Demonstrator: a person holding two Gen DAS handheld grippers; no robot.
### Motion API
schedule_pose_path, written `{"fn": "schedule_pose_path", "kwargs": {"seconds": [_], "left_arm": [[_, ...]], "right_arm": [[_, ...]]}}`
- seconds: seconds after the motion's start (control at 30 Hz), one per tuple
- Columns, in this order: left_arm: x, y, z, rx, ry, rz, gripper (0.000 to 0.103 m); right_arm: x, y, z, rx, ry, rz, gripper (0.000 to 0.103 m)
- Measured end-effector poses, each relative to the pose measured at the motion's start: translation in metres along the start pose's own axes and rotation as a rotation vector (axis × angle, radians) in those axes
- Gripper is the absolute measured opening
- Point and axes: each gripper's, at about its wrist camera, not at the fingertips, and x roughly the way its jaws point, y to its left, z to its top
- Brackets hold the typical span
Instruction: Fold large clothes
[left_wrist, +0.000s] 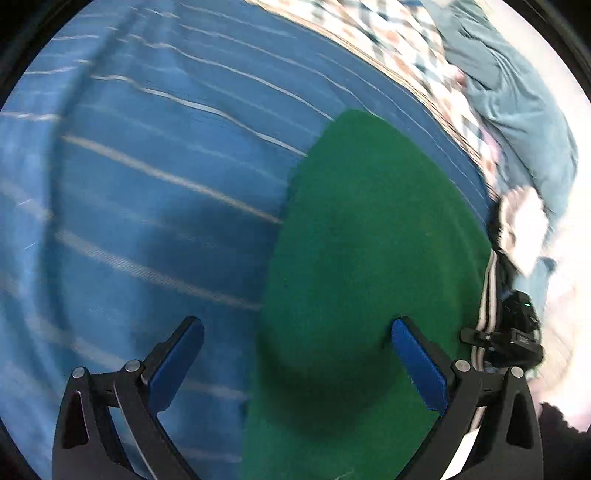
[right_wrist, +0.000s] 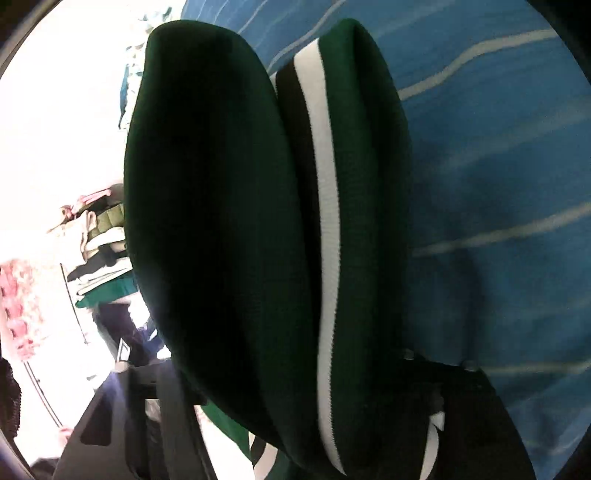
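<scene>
A dark green garment (left_wrist: 369, 258) with a black and white side stripe lies folded on a blue striped bedsheet (left_wrist: 147, 166). My left gripper (left_wrist: 297, 354) is open and empty, hovering over the garment's left edge. In the left wrist view the other gripper (left_wrist: 517, 336) sits at the garment's right edge by the stripe. In the right wrist view the green garment (right_wrist: 221, 221) fills the frame in thick folds, with the white stripe (right_wrist: 327, 221) running down it. My right gripper (right_wrist: 295, 406) is shut on the garment; its fingers are mostly hidden by cloth.
A checkered quilt (left_wrist: 406, 48) and a light blue cloth (left_wrist: 517, 110) lie beyond the sheet. A stack of folded clothes (right_wrist: 103, 251) stands off the bed at left in the right wrist view. The blue sheet (right_wrist: 498, 184) spreads to the right.
</scene>
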Motion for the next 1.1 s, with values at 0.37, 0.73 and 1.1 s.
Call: {"fn": "schedule_pose_path", "kwargs": {"seconds": [0.37, 0.73, 1.1], "left_arm": [[0.002, -0.035, 0.016, 0.103, 0.002, -0.075, 0.074], [-0.047, -0.07, 0.064, 0.171, -0.078, -0.105, 0.074], [-0.072, -0.057, 0.281, 0.18, -0.249, -0.078, 0.074]], "right_arm": [[0.013, 0.016, 0.017, -0.063, 0.026, -0.025, 0.061], [-0.025, 0.106, 0.054, -0.094, -0.042, 0.091, 0.042], [-0.012, 0.258, 0.266, -0.246, -0.06, 0.112, 0.042]]}}
